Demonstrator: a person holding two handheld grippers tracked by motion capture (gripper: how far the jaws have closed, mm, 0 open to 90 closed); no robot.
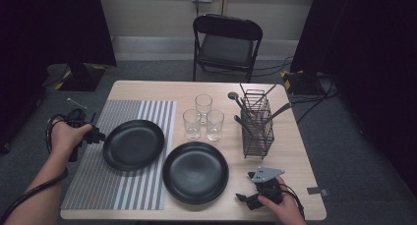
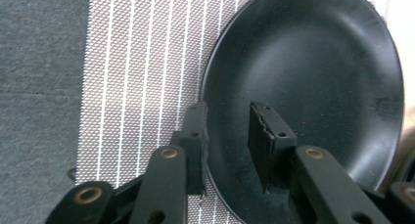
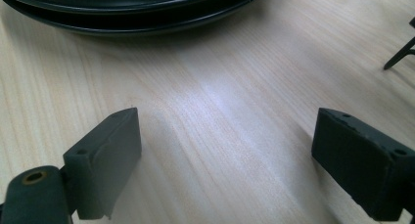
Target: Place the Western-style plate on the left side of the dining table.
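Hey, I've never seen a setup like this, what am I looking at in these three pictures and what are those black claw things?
A person sits at a table with a hand-held two-jaw gripper in each hand. One picture looks down from above; the other two come from cameras riding on the grippers. On the table lie a striped mat, two black plates, three glasses and a wire rack of utensils. The left gripper has its jaws astride the rim of the plate on the mat, a gap showing, so not clamped. The right gripper is open over bare wood beside the other plate.
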